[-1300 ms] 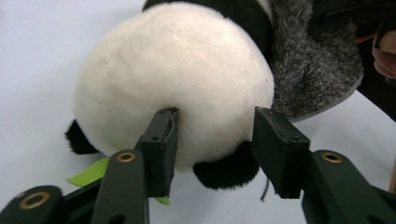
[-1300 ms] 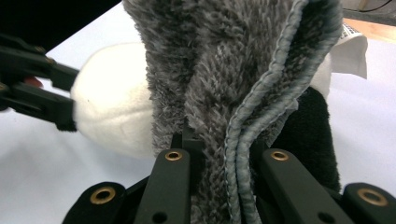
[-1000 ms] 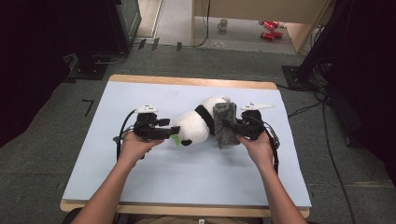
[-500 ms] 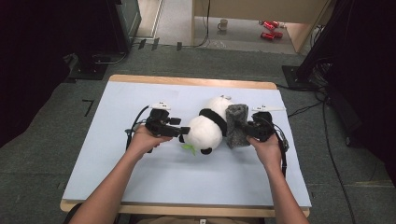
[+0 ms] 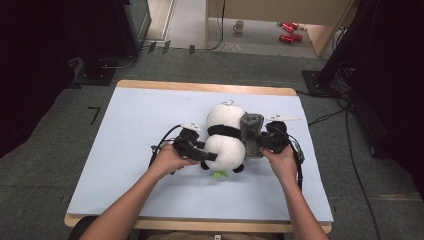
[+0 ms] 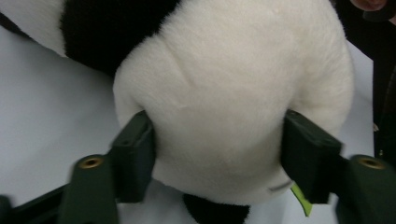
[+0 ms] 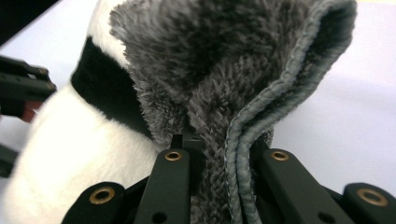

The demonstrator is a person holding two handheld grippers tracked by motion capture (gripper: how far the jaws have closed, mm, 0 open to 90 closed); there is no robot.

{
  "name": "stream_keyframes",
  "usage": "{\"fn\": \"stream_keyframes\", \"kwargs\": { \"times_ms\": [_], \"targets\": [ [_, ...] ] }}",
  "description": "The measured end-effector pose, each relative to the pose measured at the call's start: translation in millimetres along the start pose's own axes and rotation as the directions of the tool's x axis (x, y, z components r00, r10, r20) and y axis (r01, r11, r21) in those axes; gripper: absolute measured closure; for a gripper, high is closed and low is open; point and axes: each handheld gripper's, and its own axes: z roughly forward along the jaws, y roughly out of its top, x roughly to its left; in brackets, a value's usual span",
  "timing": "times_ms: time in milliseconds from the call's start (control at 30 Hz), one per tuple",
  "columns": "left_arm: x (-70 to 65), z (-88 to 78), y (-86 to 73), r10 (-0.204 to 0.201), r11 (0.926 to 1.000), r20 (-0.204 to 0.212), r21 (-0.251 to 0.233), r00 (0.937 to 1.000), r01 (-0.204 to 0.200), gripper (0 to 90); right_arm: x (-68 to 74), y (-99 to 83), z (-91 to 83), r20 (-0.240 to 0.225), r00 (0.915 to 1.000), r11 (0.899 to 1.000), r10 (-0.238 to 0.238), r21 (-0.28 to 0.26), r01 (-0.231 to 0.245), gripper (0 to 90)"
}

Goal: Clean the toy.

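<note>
A black-and-white panda plush [image 5: 225,137] lies on the light blue table cover [image 5: 135,125] at mid-table. My left gripper [image 5: 202,154] comes at its near white part from the left. In the left gripper view the jaws have just been closing and both pads [image 6: 135,149] press into the white fur [image 6: 224,107], denting it. A grey fuzzy cloth [image 5: 251,131] rests against the panda's right side. My right gripper [image 5: 260,140] is shut on that cloth; in the right gripper view its stitched hem [image 7: 247,121] runs between the jaws, with the panda [image 7: 79,140] just behind.
A small green tag [image 5: 218,174] sticks out under the panda's near end. Cables trail from both grippers across the cover. On the floor beyond the table stand a mug [image 5: 240,25], red cans [image 5: 287,31] and dark equipment at both sides.
My left gripper has moved right and nearer to me, onto the panda's white part. The panda has turned and shifted right, and now lies lengthwise away from me. The right gripper keeps the cloth.
</note>
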Motion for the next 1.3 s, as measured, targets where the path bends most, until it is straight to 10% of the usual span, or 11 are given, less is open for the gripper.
{"fn": "stream_keyframes", "kwargs": {
  "times_ms": [167, 400, 600, 733, 1033, 1300],
  "targets": [
    [-20.6, 1.5, 2.5, 0.047, 0.9981, -0.080, -0.037, 0.9957, -0.050, 63.3, -1.9, -0.2, 1.2, 0.009, 0.9996, 1.000, 0.027, -0.004, -0.027, 79.2],
    [-29.9, -7.7, 5.1, 0.049, 0.9927, -0.160, -0.101, 0.9859, -0.066, 68.7, -10.3, 2.3, -2.8, -0.037, 0.9958, 0.994, 0.084, -0.060, -0.086, 79.0],
    [-14.4, -32.4, 6.3, -0.025, 0.9903, -0.196, -0.139, 0.9803, -0.003, 69.0, -7.7, 8.8, -15.4, -0.037, 0.9972, 0.987, 0.066, -0.144, -0.071, 79.2],
    [-4.6, -45.9, 4.7, -0.055, 0.9861, -0.269, -0.166, 0.9616, 0.010, 68.6, -7.8, 12.1, -20.6, -0.035, 0.9972, 0.984, 0.067, -0.161, -0.071, 79.3],
    [6.4, -45.8, 5.2, -0.152, 0.9787, -0.262, -0.174, 0.9530, 0.109, 66.9, 30.6, 21.7, -15.6, -0.138, 0.9901, 0.987, -0.026, -0.159, 0.003, 79.3],
    [5.9, -48.0, 7.4, -0.231, 0.9622, -0.191, -0.189, 0.9539, 0.196, 66.9, 75.3, 20.4, 0.6, -0.246, 0.9644, 0.990, -0.098, -0.126, 0.069, 79.3]
  ]
}}
